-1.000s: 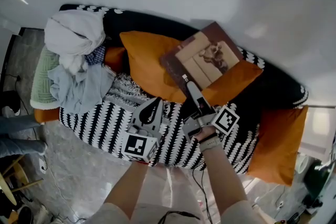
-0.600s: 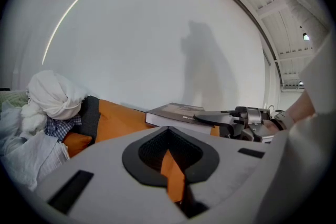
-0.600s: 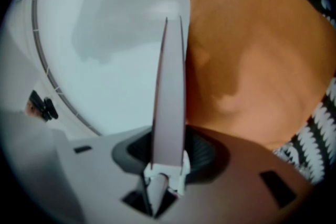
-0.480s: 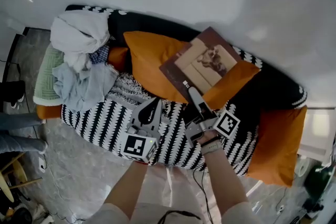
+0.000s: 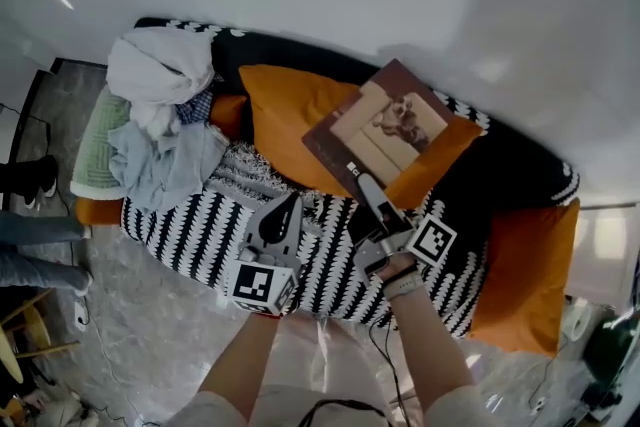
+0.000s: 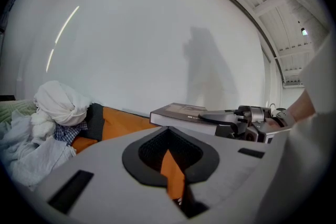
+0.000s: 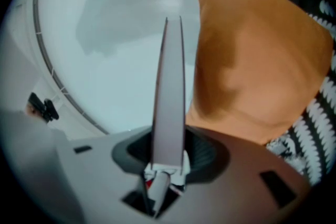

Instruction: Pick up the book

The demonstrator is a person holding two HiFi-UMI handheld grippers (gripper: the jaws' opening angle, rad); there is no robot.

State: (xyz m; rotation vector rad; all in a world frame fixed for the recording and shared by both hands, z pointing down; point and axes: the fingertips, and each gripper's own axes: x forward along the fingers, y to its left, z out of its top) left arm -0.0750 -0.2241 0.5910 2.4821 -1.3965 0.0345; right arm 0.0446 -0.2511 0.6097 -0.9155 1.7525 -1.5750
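Observation:
A brown book point(image 5: 391, 126) with a dog picture on its cover lies across orange pillows point(image 5: 285, 115) on the sofa. My right gripper point(image 5: 358, 183) is shut on its near corner. In the right gripper view the book point(image 7: 169, 86) stands edge-on between the jaws of the right gripper point(image 7: 168, 162). My left gripper point(image 5: 284, 211) hovers over the black-and-white cover to the left of the book, its jaws together and holding nothing. The left gripper view has the book point(image 6: 178, 112) held level, and the left gripper point(image 6: 170, 168) shows only a thin slit.
A heap of white, blue and checked clothes point(image 5: 158, 110) fills the sofa's left end. Another orange cushion point(image 5: 525, 265) leans at the right end. The patterned cover point(image 5: 195, 225) drops to a marble floor. A white wall runs behind. A person's legs point(image 5: 30, 235) stand at the left.
My right gripper has risen a little with the book in its grip. The left gripper has also drifted up slightly. Both grips look the same.

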